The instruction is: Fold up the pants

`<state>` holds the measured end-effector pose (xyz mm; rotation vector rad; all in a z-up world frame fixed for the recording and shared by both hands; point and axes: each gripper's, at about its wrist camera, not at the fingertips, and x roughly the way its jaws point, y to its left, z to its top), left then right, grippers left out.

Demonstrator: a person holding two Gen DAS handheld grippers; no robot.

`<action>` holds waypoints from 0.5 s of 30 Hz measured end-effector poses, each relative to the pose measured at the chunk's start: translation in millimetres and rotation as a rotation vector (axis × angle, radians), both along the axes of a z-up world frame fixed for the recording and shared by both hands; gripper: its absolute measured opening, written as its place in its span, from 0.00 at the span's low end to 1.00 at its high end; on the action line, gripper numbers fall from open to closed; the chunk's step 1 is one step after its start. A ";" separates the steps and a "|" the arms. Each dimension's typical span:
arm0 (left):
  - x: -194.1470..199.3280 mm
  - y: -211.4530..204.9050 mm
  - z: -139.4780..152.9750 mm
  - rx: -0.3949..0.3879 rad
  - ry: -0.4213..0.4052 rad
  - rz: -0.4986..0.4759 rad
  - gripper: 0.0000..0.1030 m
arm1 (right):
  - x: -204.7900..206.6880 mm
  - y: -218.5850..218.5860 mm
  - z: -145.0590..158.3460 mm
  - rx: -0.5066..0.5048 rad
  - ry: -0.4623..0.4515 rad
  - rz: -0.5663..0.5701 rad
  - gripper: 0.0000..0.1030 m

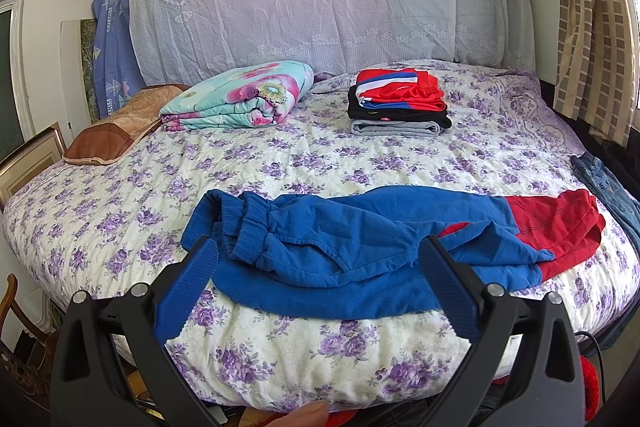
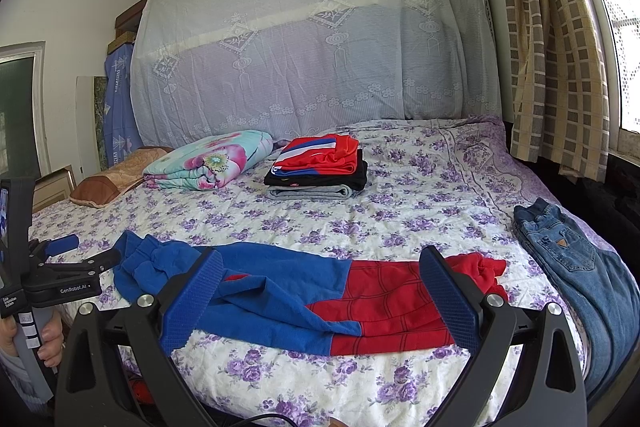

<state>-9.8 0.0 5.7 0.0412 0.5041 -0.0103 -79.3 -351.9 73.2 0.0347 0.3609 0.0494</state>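
I see the pants [image 1: 360,247] lying crumpled across the lower middle of both frames, on the bed [image 1: 280,163]. My left gripper [image 1: 320,259] and right gripper [image 2: 322,267] hover above them, fingers spread wide and released, grasping nothing. Jeans [image 2: 568,247] lie at right.

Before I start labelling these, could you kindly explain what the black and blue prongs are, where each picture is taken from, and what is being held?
The prongs are hand-held grippers; a person carries one in each hand. Each camera looks along its own fingers: the left gripper in one picture, the right gripper in the other. Both are open and hold nothing. On the floral bed lie unfolded blue and red pants, jeans, a stack of folded clothes and a folded quilt.
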 end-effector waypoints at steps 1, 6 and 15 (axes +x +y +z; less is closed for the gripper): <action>0.0 -0.3 0.2 0.000 0.000 0.000 0.95 | 0.1 0.2 -0.1 0.000 0.001 0.000 0.96; -0.8 0.8 -1.3 0.001 0.001 -0.001 0.95 | 0.0 -0.1 0.0 0.000 0.001 0.000 0.96; -1.2 2.8 -7.2 0.003 0.009 -0.001 0.95 | 2.9 -2.0 -3.7 0.002 0.013 -0.005 0.96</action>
